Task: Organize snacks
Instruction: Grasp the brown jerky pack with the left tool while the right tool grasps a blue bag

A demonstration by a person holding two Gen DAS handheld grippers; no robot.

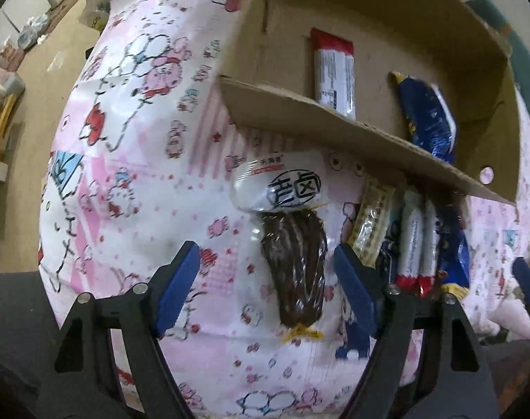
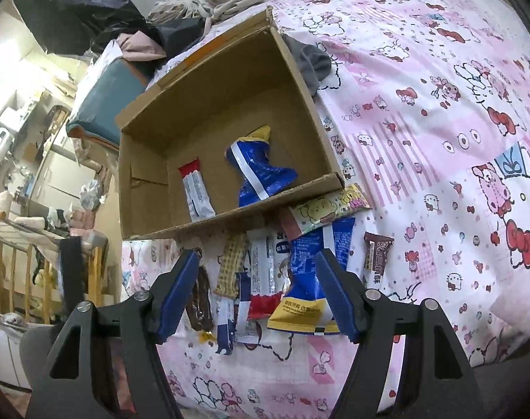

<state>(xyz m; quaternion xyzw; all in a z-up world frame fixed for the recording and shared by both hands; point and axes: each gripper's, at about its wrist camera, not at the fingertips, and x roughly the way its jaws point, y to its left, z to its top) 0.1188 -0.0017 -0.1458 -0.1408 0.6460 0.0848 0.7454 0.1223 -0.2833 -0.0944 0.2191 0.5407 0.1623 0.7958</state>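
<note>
Brown sausage snack (image 1: 294,265) lies lengthwise between left gripper (image 1: 266,288) jaws, open, empty | right gripper (image 2: 258,293) open over blue packet (image 2: 310,279) | cardboard box (image 2: 313,111) just beyond, on bed (image 2: 439,139)

A pink-and-white cartoon-print sheet (image 2: 422,111) lies under a plain brown cardboard box (image 2: 299,80) holding a red-and-white bar wrapper (image 2: 196,192) and a blue, white-striped packet (image 2: 261,174), beside a dark brown sausage pack (image 1: 296,265) with yellow ends and blue-padded black grippers.

Open cardboard box (image 2: 310,111) (two snacks inside), loose snack packets (image 2: 265,272) beside it
</note>
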